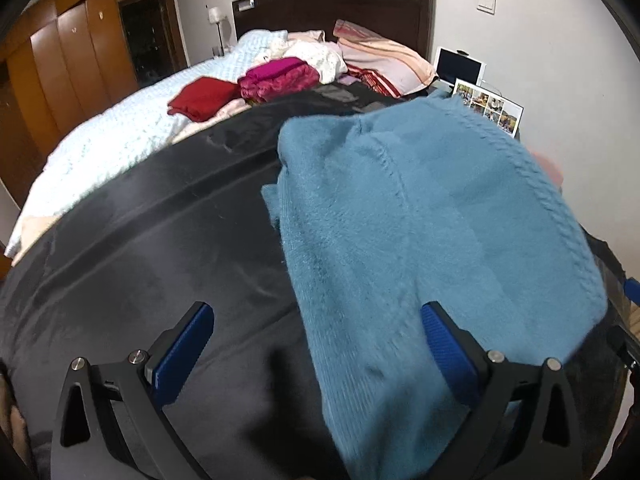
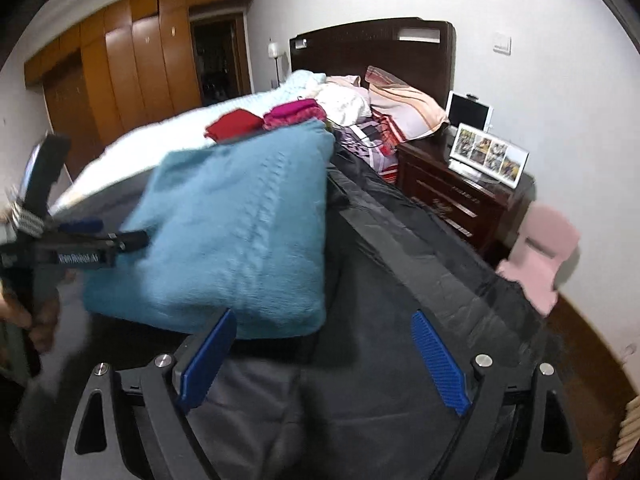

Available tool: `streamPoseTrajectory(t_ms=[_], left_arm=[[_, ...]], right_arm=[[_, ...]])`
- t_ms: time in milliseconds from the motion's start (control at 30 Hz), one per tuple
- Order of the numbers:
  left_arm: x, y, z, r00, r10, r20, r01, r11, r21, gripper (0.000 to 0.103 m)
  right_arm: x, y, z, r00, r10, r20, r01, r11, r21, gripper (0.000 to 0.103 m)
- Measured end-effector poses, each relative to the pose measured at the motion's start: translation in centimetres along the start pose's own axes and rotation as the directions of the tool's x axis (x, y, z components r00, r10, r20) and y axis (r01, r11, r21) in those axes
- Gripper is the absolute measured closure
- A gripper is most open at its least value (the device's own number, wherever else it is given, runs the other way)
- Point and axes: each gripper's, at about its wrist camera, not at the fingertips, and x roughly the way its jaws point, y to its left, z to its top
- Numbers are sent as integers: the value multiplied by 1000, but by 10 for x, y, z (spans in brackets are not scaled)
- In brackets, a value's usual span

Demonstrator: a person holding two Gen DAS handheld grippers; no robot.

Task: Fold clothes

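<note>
The blue sweater (image 2: 240, 232) lies folded ahead-left of the right tongs (image 2: 324, 356), under the left tongs (image 1: 316, 344); both gape empty

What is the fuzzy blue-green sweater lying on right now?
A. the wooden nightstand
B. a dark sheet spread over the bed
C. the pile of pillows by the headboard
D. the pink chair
B: the blue-green sweater lies folded on the dark sheet spread over the near end of the bed, away from the nightstand, pink chair and pillows.
</note>
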Motion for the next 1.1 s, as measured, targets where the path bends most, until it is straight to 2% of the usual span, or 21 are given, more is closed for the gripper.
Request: streamPoseTrajectory(t_ms=[100,300,567,867,1100], left_arm=[[-22,-6,-5,1000,7,27,-7,1000,8,0],[-54,-19,-16,998,-45,40,45,999,14,0],[-68,-36,-28,998,-48,30,46,998,52,0],[-76,-28,-29,999,-40,35,39,999,11,0],[-90,-29,-31,995,-27,96,24,999,30,0]], right_arm=[[-2,-1,-4,1000,31,-2,-31,998,57,12],[-11,3,-8,999,38,30,-41,994,106,12],[-26,26,-7,996,-19,86,16,999,38,12],[-40,31,-4,988,-65,138,60,997,38,12],[-60,39,7,974,-70,214,60,997,53,12]])
